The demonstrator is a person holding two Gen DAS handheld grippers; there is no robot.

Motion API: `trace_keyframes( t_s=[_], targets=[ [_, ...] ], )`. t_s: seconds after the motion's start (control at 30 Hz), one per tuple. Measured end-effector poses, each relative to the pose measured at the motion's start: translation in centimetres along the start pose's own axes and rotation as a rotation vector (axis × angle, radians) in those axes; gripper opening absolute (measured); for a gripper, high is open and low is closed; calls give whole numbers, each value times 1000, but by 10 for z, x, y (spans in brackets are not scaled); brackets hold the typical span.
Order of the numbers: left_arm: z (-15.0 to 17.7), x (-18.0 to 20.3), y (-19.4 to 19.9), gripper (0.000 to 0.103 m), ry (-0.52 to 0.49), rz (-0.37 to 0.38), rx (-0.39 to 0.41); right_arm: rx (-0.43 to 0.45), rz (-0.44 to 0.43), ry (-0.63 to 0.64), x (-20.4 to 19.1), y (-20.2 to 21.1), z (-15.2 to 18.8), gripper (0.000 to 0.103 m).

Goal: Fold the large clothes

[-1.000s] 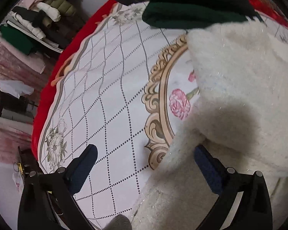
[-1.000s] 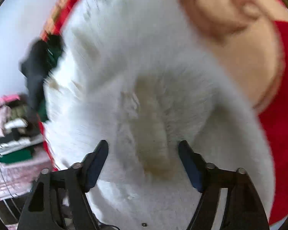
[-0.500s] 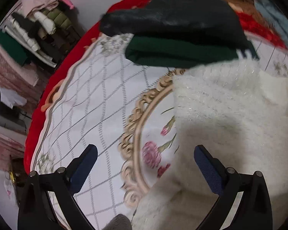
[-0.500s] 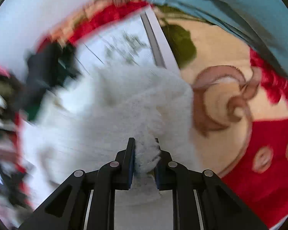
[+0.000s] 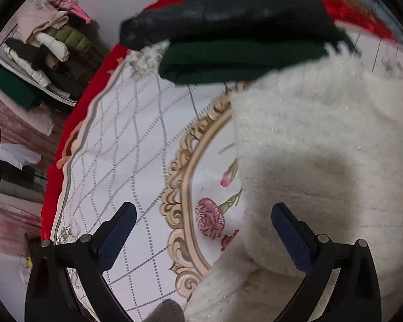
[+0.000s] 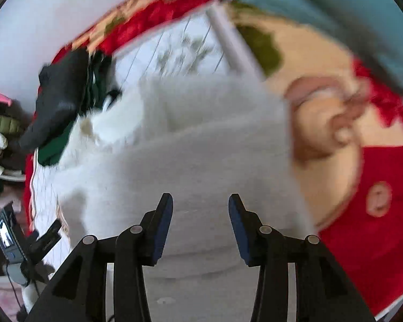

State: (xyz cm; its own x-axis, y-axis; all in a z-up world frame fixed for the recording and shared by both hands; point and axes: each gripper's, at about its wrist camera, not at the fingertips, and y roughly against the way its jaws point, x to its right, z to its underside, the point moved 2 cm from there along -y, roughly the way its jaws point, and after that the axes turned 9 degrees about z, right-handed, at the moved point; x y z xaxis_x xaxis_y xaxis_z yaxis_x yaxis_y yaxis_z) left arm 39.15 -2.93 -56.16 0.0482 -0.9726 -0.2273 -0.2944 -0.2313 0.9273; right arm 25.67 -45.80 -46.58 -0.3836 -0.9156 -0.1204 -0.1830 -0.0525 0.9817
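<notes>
So we've got the fluffy white sweater (image 5: 322, 139) lying on the bed (image 5: 137, 145), spread over the flowery oval medallion in the middle of the bedspread and running toward the bed's near edge. At the far edge, a folded dark green garment (image 5: 236, 59) with a black garment (image 5: 228, 13) on top just touches the sweater's far end. No containers anywhere; past the bed's left edge there's only a stack of folded clothes (image 5: 37, 59).

Our left gripper (image 5: 201, 230) hangs wide open with nothing in it, one finger over bare bedspread and the other over fluff. Our right gripper (image 6: 200, 222) is over the sweater, its jaws opening, nothing pinched between them.

The right view is really smeared, so the sweater's edges there are mush. Its lower part is cut off in both views.
</notes>
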Motion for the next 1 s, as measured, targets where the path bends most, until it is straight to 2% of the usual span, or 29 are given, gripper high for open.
trace_keyframes(
  t_s=[0.03,0.07,0.1,0.13,0.17,0.27,0.4,0.47,0.53,0.57,0.6,0.67,0.77,0.83,0.87,0.9,0.93,1.0],
  targets=[
    [1,3,-16,103,-11,-10,-35,-42,4,-10,-2,-18,-1,44],
    [1,3,-32,103,-12,4,-65,-74,36,-23,-1,-35,-2,35],
    [-1,1,-38,103,4,29,-71,-105,98,-20,3,-51,-3,14],
    [-3,-2,-40,103,19,50,-69,-121,143,-17,6,-61,-4,4],
    [-4,-3,-41,103,21,63,-69,-126,171,-22,11,-69,-6,0],
    [-1,-3,-39,103,-5,73,-43,-160,179,-35,12,-77,-10,0],
    [-4,-8,-25,103,-19,71,-46,-208,220,-2,1,-68,-17,1],
    [-8,-11,-10,103,-23,47,-20,-215,198,12,0,-40,-16,15],
    [-7,-15,10,103,-24,51,13,-193,189,24,3,-10,-10,57],
    [-6,-16,17,103,-29,45,23,-181,199,36,8,8,-4,65],
    [-3,-16,26,103,-39,35,32,-175,217,48,14,22,2,68],
    [6,-15,42,103,-43,21,48,-197,239,50,34,39,23,68],
    [30,-6,67,103,-29,4,53,-275,265,7,76,35,57,68],
    [54,9,83,103,-22,-16,39,-356,264,-14,107,24,86,67],
    [69,21,91,103,-21,-26,31,-403,243,-36,121,10,103,66],
    [77,25,94,103,-26,-37,23,-441,224,-44,131,1,118,45],
    [91,37,99,103,-40,-60,8,-486,198,-39,141,-12,133,15],
    [118,60,107,103,-65,-113,-21,-534,220,3,163,-39,159,15]
  ],
)
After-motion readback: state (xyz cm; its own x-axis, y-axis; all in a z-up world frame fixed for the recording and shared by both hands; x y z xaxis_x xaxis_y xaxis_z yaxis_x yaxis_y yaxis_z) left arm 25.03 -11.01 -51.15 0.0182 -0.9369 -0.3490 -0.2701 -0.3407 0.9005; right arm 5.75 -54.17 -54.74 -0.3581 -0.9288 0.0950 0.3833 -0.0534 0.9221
